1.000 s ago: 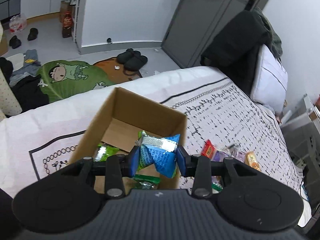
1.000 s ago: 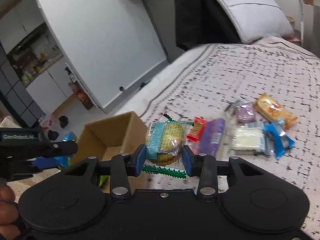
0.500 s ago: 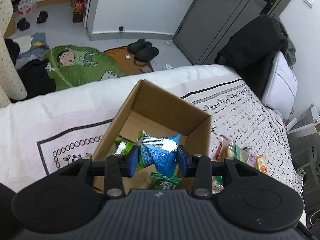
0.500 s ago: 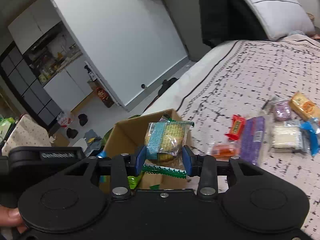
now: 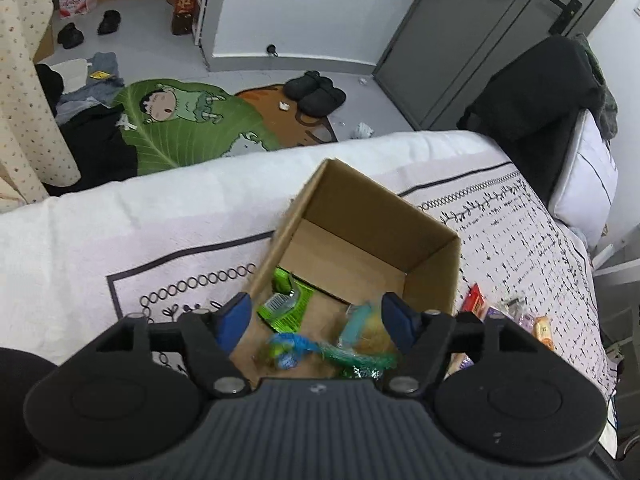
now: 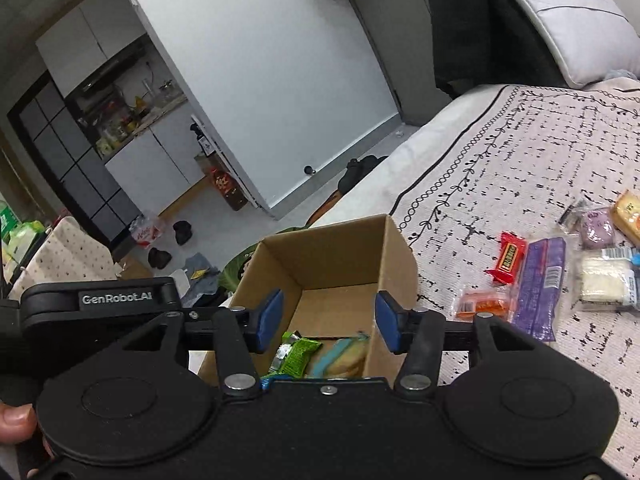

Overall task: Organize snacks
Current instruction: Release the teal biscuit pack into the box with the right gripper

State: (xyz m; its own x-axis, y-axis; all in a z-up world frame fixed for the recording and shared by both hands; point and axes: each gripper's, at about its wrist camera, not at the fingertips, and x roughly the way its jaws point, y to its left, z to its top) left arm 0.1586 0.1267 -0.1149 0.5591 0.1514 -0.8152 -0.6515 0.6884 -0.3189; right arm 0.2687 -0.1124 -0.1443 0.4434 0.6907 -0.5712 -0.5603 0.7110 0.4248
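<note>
Snacks lie in two lots: some inside the cardboard box [image 5: 372, 216], the rest loose on the bedspread [image 6: 520, 168] to the box's right.

Nearest, L gripper [image 5: 320, 320] hangs over the near end of the box, pointing steeply down. Its jaws have just been opening and now stand spread w/ nothing pinched; blue pads clear of everything. Directly below them, blurred, a blue packet [image 5: 286, 350] and a teal-and-yellow biscuit pack [image 5: 366, 330] sit on the box floor, w/ a green wrapper [image 5: 286, 306] just beyond, toward the left wall. Can't tell from the blur whether those two have settled.

R gripper [image 6: 329, 320] is also over the box's near edge, beside the L tool, whose black body shows at the left of the right wrist view. R jaws have just been opening too; spread, empty. Same green wrapper [image 6: 298, 356] and biscuit pack [image 6: 344, 356] visible under it, inside the box. A fingertip [image 6: 16, 424] shows at the lower left edge.

Box is open-topped, upright on the bedspread, far half of its floor bare.

Further right on the cover: orange packet [image 6: 484, 304] near the box, then red bar [image 6: 508, 258], purple pack [image 6: 540, 288] touching it, white cake pack [image 6: 604, 280], and more small packs past that.

Beyond the bed: green cartoon floor mat [image 5: 188, 124], dark slippers [image 5: 316, 92], grey door [image 5: 472, 32].
</note>
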